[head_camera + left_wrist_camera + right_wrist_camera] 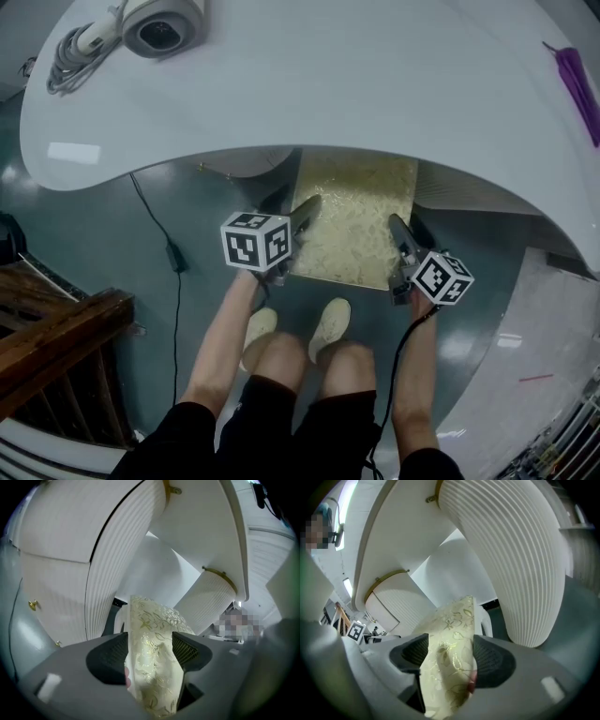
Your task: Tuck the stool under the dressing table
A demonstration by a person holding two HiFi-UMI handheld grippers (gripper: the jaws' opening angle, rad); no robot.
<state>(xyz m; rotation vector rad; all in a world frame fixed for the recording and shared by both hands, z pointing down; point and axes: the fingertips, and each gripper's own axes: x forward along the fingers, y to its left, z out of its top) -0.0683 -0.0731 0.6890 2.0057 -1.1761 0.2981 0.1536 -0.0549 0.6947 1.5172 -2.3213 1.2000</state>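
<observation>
The stool (356,220) has a cream floral cushion and stands partly beneath the white dressing table (328,84); its near half shows. My left gripper (302,214) holds the cushion's left near corner and my right gripper (398,230) holds its right near corner. In the left gripper view the cushion (152,677) fills the gap of the left gripper (150,648), with both pads against the fabric. In the right gripper view the cushion (440,677) is likewise squeezed in the right gripper (450,653). The stool's legs are hidden.
A grey device with a coiled cord (159,23) and a purple item (572,75) lie on the table top. Ribbed white table pedestals (112,573) (511,564) flank the stool. Dark wooden furniture (56,347) stands at the left, a black cable (173,253) runs over the floor, and the person's feet (328,328) are just behind the stool.
</observation>
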